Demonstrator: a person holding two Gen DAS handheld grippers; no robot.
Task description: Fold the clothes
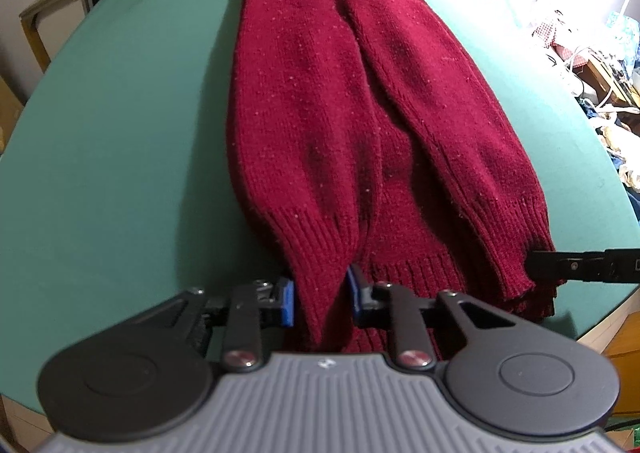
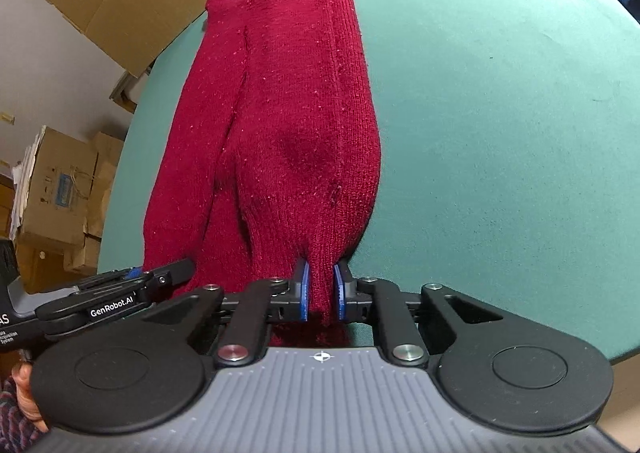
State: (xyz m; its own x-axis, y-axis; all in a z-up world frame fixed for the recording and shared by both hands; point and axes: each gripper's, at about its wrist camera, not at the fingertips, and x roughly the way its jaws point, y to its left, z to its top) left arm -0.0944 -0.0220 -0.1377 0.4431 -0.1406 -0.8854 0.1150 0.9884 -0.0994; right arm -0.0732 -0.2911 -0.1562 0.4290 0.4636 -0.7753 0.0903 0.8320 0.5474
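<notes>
Two grippers, left and right, have their fingers nearly shut on the ribbed hem of the dark red knit sweater lying lengthwise on the green tabletop; soft, floppy and stretchy, it is probably best gripped at that firmer hem.

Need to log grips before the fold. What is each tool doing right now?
Left tool: closed on the red sweater, at its near ribbed edge.
Right tool: closed on the same sweater's near ribbed edge.
</notes>
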